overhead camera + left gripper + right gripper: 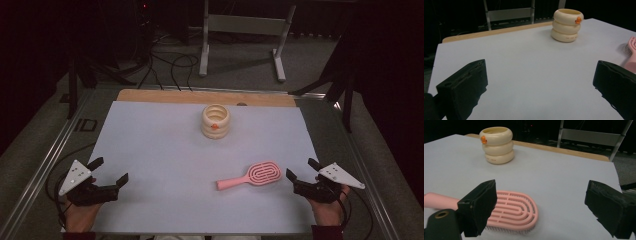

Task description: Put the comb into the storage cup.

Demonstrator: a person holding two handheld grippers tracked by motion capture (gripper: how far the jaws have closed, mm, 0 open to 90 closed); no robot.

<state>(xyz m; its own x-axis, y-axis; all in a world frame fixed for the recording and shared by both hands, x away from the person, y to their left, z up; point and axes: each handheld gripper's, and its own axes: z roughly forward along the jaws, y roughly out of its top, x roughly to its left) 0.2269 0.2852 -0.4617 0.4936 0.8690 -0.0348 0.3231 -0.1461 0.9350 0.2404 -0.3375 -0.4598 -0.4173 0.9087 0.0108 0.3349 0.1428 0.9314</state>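
1. The pink hairbrush [252, 175] lies flat on the white counter [165, 150], bristles down, its oval head nearest the right gripper [304, 176] and its handle pointing away from it toward the middle of the counter.
2. The right gripper sits just beside the brush head, fingers [480, 205] spread wide and holding nothing; in the right gripper view one finger appears to overlap the head, though whether it touches is hard to tell.
3. A cream ringed cup [215, 121] with a small orange mark stands upright well beyond the brush, near the far edge.
4. The left gripper [110, 173] rests well apart from the brush at the near left edge, fingers [464, 87] wide and empty.
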